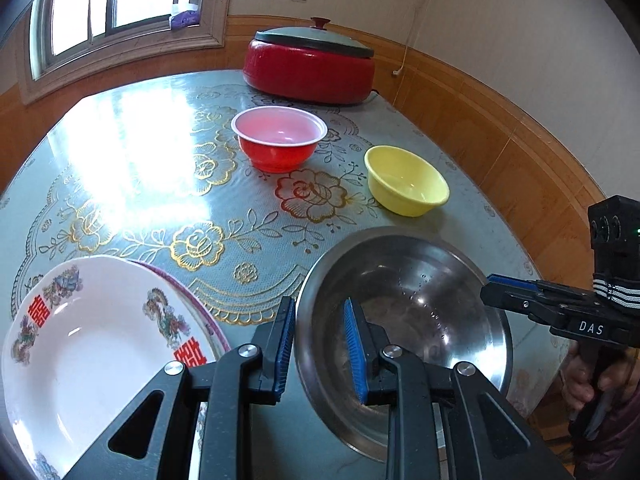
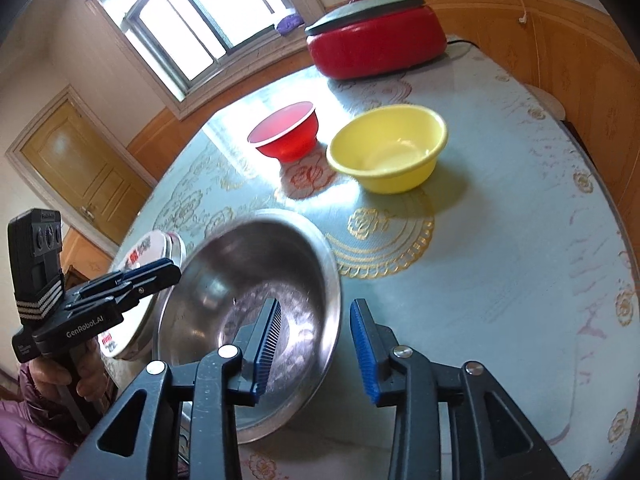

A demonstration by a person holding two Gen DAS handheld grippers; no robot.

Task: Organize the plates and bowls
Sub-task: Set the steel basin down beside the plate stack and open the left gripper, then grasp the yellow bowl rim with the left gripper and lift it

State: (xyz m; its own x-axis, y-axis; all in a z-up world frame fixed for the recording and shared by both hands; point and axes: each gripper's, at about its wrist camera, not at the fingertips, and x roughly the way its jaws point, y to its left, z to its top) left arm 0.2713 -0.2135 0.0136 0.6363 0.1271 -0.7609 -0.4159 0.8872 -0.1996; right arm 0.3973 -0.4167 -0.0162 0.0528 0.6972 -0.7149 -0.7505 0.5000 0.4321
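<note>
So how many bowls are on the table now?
3: a red plastic bowl toward the far side, a yellow plastic bowl to its right, and a stainless steel bowl nearest, straddled by both grippers' fingers.

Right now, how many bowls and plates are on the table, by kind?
Bowls: 3 — red bowl, yellow bowl, steel bowl.
Plates: 2 — white plate stacked on a second plate, of which only the rim shows.
Total: 5.
</note>
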